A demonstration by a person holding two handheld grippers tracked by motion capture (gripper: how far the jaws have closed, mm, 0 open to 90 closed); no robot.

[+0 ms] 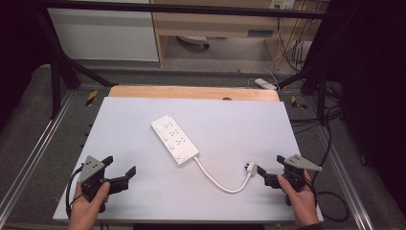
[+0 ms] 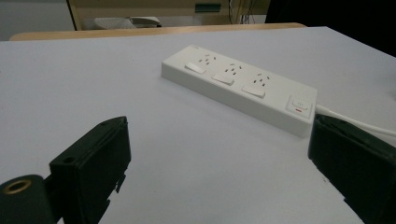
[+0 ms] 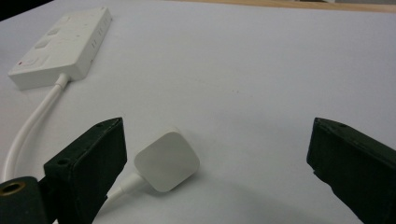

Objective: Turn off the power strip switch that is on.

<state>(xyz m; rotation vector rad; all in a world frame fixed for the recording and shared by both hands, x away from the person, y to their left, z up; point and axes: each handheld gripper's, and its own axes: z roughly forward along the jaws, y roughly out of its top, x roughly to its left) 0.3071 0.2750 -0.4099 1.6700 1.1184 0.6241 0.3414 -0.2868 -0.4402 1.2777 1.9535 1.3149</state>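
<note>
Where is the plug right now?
In the high view the plug lies on the table's near right, just in front of the open right gripper, at the end of the power strip's cable.

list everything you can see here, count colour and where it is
power strip: 1, white, middle of the table, lying flat and angled
cable: 1, white, curves from the strip's near end to the plug
plug: 1, white, on the table near its right front, between the right hand-held gripper's open jaws
table: 1, white top with a wooden strip along the far edge
frame bars: several, black, around the table
left hand-held gripper: 1, black with a grey plate, near left corner, jaws open, empty
right hand-held gripper: 1, black with a grey plate, near right corner, jaws open
hands: 2, one on each gripper, bottom edge
</note>
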